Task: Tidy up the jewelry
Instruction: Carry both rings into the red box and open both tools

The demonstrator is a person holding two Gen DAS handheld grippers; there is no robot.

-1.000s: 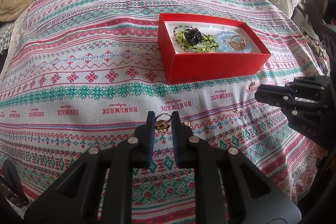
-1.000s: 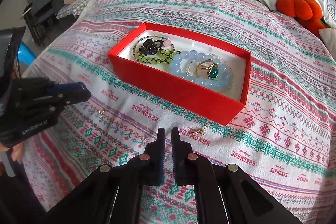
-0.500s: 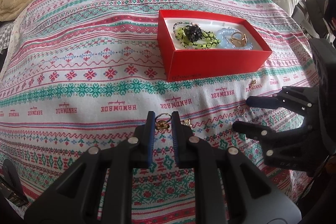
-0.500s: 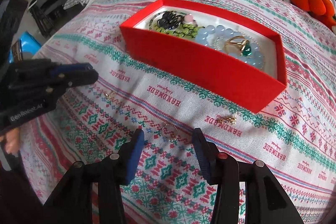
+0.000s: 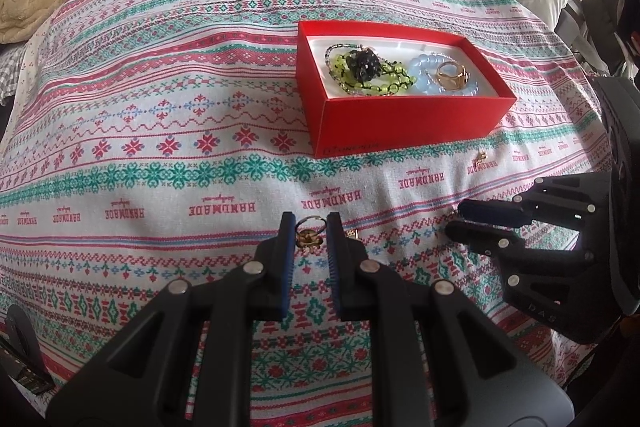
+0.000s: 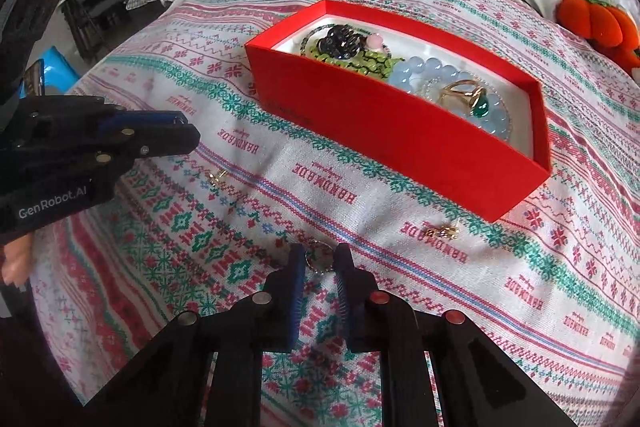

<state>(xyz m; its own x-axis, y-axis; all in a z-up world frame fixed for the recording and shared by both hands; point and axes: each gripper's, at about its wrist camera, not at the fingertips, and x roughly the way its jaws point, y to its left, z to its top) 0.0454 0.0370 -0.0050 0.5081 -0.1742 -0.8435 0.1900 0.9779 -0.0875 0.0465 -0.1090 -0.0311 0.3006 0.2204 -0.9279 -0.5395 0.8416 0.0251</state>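
1. Near the front edge of the bed, on its woven patterned cover, the left claw pinches a thin gold ring.
2. The right claw is nearly closed around a small beaded ring lying on the cover.
3. Judged next: lift each ring and carry it into the red cardboard box, which sits toward the bed's middle and already holds glossy bead bracelets.
4. Two small earrings lie loose just before the box.

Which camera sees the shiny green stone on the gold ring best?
The right wrist view: the gold ring faces it, showing the green stone. The left wrist view shows the ring in the red box, but the stone isn't visible there.
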